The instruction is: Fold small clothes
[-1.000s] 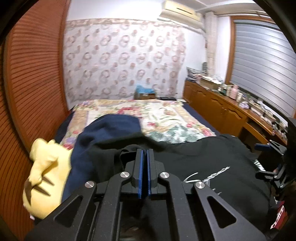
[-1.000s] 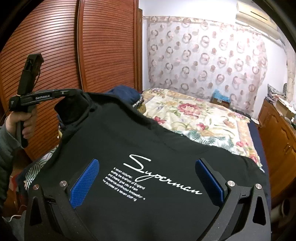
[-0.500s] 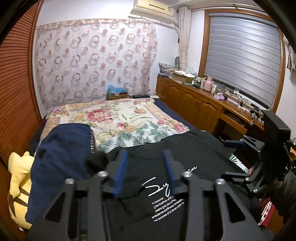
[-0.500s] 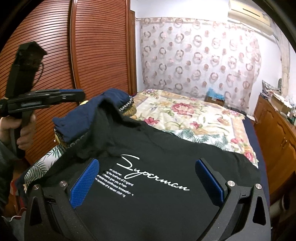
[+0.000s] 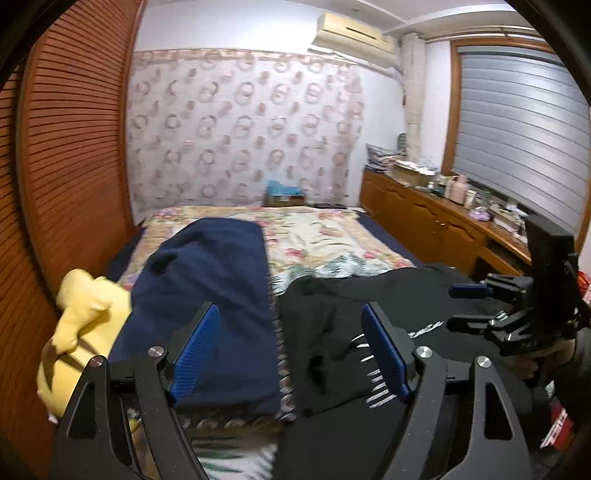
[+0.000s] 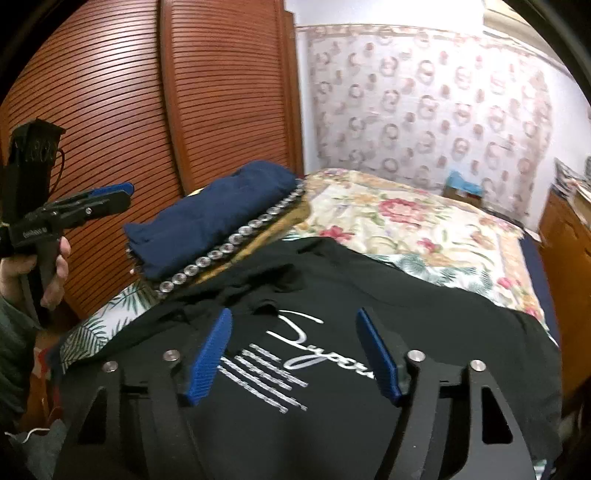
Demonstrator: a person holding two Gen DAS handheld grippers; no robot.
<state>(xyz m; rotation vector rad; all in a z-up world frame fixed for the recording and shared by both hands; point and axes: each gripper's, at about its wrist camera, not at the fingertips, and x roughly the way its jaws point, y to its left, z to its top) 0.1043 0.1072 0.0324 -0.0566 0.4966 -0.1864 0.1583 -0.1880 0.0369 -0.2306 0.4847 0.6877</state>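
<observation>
Nearest to me, a black T-shirt [image 6: 332, 295] lies spread over the near end of the bed [image 6: 424, 229], print side up, white script and lines of small text showing. Its long axis I cannot fix; the neck opening sits toward the bed's left edge, rumpled.

My left tool [image 5: 291, 354] has just been opening; its blue pads stand apart over the seam between shirt and a dark blue garment [image 5: 214, 295], clamping nothing. My right tool [image 6: 295, 354] has just been narrowing; its pads remain apart, above the print, with no cloth pinched between them.

Count: one black shirt, one folded dark blue garment, one yellow soft item [image 5: 81, 325] at the bed's left edge. The blue garment lies beside the shirt, along the left edge, its long axis running toward the far end of the bed. A trim of round studs [image 6: 229, 247] borders it.

Beyond: floral bedspread, slatted wooden doors [image 6: 147, 110] left, patterned curtain [image 5: 240, 129] at the far wall, a cluttered wooden sideboard [image 5: 443, 229] right, an air conditioner [image 5: 354, 33] above.
</observation>
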